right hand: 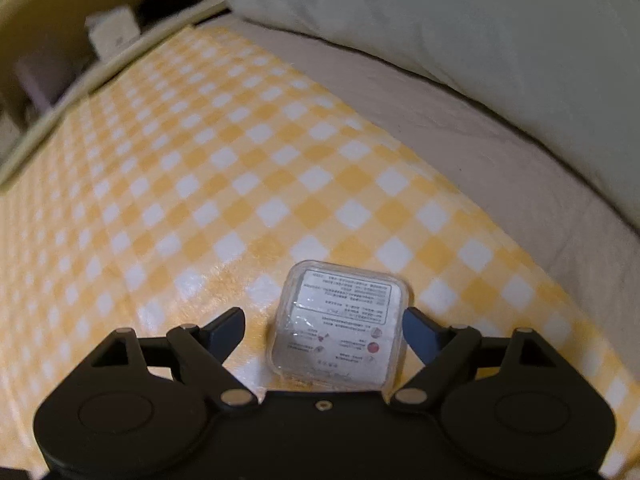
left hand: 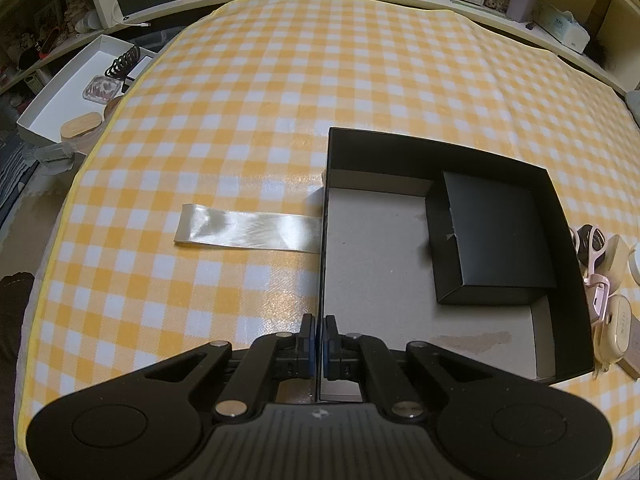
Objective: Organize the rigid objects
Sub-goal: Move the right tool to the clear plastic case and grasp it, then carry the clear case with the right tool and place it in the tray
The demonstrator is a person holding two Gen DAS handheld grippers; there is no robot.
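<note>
A large black open box with a grey floor lies on the yellow checked cloth in the left wrist view. A smaller black box sits inside it at the right. My left gripper is shut on the big box's left wall near its front corner. In the right wrist view, a clear square plastic case with a printed label lies on the cloth. My right gripper is open, with its fingers on either side of the case; the right finger is close to its edge.
A cream ribbon lies left of the black box. Pink scissors and small cream cases lie right of it. A white tray with small items stands far left. Shelves run along the back. A pale pillow lies beyond the cloth.
</note>
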